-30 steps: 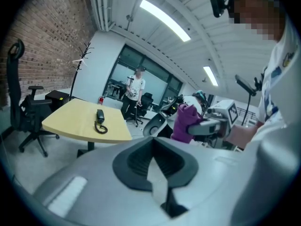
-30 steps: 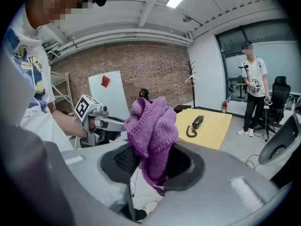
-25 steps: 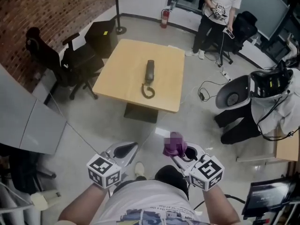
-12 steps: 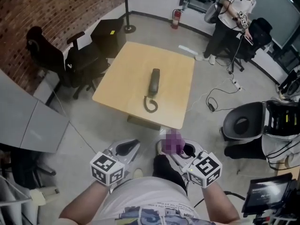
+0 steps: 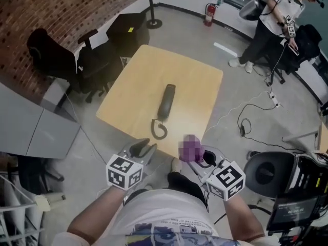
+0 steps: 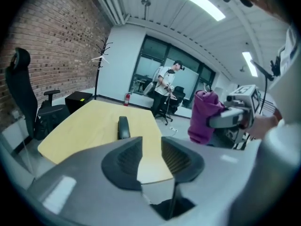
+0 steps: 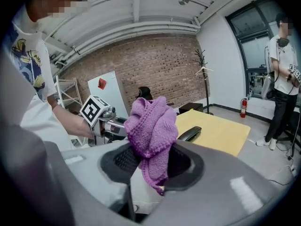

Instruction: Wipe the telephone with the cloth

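A black telephone handset (image 5: 166, 102) with a coiled cord (image 5: 158, 130) lies on the light wooden table (image 5: 138, 86); it also shows as the telephone (image 6: 123, 126) and the telephone (image 7: 189, 133). My right gripper (image 5: 196, 156) is shut on a purple knitted cloth (image 5: 191, 148), bunched between its jaws as the cloth (image 7: 151, 135), just off the table's near edge. My left gripper (image 5: 143, 148) hovers beside it, its jaws opening with nothing between them (image 6: 150, 157).
Black office chairs (image 5: 56, 55) stand left of the table by the brick wall. A person (image 5: 277, 19) stands at the far right near a fire extinguisher (image 5: 208, 14). Cables (image 5: 251, 122) run over the floor, and a round chair (image 5: 269, 173) sits at my right.
The table and telephone have drawn closer as I stepped toward them. The left gripper's jaws have parted. The right gripper kept its hold on the cloth.
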### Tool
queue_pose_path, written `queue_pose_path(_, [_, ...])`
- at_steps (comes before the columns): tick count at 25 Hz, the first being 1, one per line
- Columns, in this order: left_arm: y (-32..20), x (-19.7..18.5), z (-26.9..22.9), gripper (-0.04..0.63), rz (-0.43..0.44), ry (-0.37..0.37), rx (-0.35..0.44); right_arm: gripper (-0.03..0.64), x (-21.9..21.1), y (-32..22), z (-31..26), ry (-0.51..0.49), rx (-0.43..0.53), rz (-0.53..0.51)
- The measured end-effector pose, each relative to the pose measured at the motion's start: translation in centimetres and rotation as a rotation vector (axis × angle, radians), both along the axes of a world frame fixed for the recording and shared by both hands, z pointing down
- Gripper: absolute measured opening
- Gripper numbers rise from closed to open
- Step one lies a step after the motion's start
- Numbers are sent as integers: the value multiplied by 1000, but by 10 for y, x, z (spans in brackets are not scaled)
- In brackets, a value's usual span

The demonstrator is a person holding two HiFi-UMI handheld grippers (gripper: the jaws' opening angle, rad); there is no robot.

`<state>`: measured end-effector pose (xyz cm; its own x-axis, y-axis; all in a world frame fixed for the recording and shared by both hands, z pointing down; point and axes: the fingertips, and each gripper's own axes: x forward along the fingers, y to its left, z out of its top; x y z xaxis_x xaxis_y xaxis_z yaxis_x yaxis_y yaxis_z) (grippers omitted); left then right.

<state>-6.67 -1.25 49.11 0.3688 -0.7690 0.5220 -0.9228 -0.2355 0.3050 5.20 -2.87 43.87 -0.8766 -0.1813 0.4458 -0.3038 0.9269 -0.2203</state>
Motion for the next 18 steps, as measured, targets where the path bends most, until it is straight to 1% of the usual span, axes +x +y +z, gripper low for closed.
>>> queue_pose_path(4, [-34,2,9,136,-46,-51,-34,130,4,-29,6,1,-20,-42])
queue_pose_path(9, [-65,-9,30,176,-107,-129,-93,129,8,-49,18,1,-65,-74])
queue_pose_path(12, [-90,-19,47,196,-124,-171,-120,130,10,-57,25,4,-86,-64])
queue_pose_path(14, [-111,-25,59,216,-136,-186,-136,130,13,-61,27,7,-91,-52])
queue_pose_path(18, [-152,-35,85,222,-156,-216,-161,130,25,-71,28,21,-90,-10])
